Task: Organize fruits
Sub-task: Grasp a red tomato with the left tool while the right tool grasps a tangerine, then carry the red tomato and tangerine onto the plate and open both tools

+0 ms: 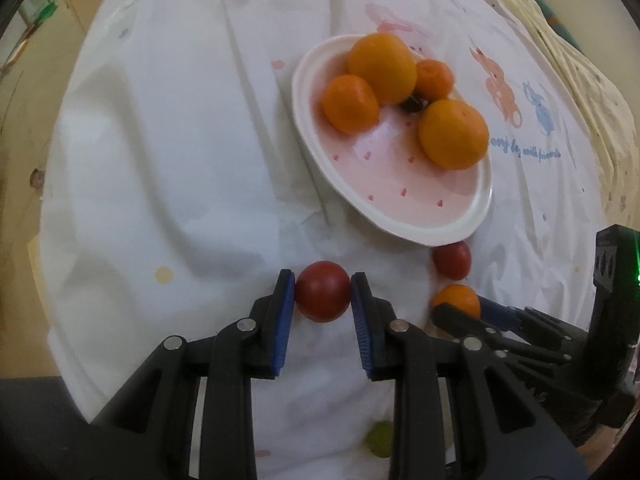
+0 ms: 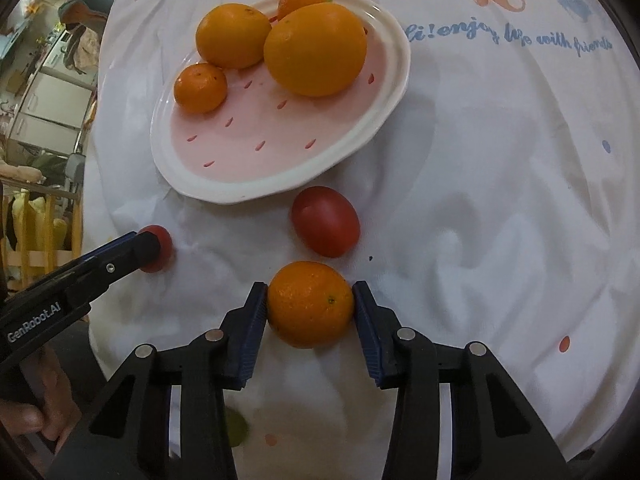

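Two grippers work over a white printed cloth (image 1: 168, 160). Left gripper (image 1: 322, 292), blue pads clamped on a small red tomato (image 1: 322, 291) just above the cloth, short of the plate. Further right, pink plate with white rim (image 2: 192, 184) carrying four orange citrus fruits (image 2: 315, 49), two large, two small. Second red tomato (image 2: 325, 221) lies on the cloth just below the plate's rim. Right gripper (image 2: 310, 304), pads pressed on both sides of a small orange (image 2: 310, 303), beside that loose tomato.
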